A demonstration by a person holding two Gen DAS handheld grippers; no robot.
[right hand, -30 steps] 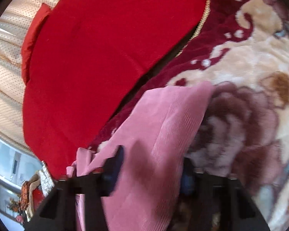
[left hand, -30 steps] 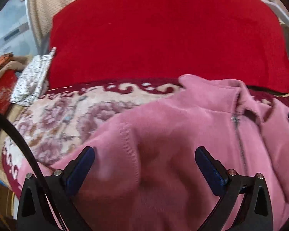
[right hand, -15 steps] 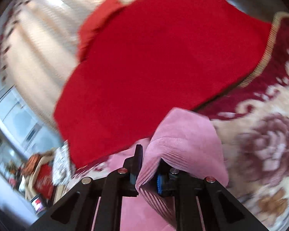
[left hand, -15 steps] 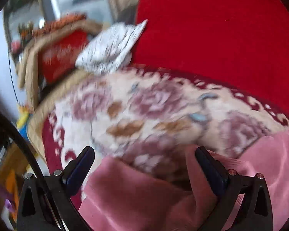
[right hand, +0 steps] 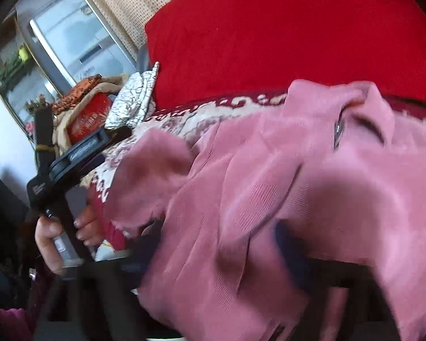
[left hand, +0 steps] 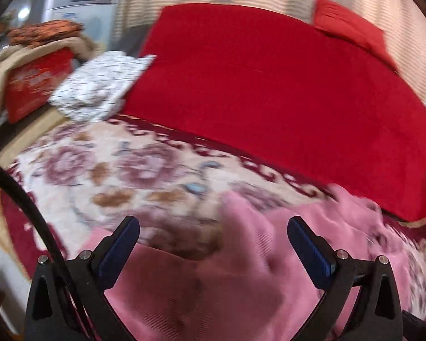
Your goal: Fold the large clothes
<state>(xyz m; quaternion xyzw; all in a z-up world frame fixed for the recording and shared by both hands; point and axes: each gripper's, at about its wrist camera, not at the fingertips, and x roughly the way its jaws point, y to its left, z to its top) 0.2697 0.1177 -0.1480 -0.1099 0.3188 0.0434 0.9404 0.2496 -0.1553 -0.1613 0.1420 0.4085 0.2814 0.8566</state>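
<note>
1. the pink zip-up garment (left hand: 241, 284) is seen lying on a floral bedcover (left hand: 122, 170), in front of the large red cushion (left hand: 269, 85), which is taken here as the landmark.
2. in the right wrist view the garment (right hand: 269, 184) is spread wide, with its collar and zip (right hand: 337, 130) at the edge nearest the red cushion (right hand: 298, 28) and its body running away from the cushion toward the camera; its long axis is judged to lie roughly cushion-to-camera.
3. a sleeve (right hand: 150, 170) is seen folded or bunched on the garment's side away from the zip, toward the patterned white cloth (right hand: 133, 105) beside the cushion.
4. the left gripper (left hand: 213, 244) is held with its jaws well apart, nothing clamped; the garment's edge lies just beneath and between them.
5. the right gripper (right hand: 221, 255) is blurred and partly covered by cloth. its jaws have just been opening, and they now appear spread, with pink cloth draped over and between them but apparently not pinched.
6. a hand (right hand: 59, 241) holding the left gripper's handle is visible on the sleeve side of the garment, away from the cushion.
7. the coming move is judged to turn on the sleeve side: the left gripper is the nearer one to that loose edge, while the right one sits nearer the garment's middle and zip.
</note>
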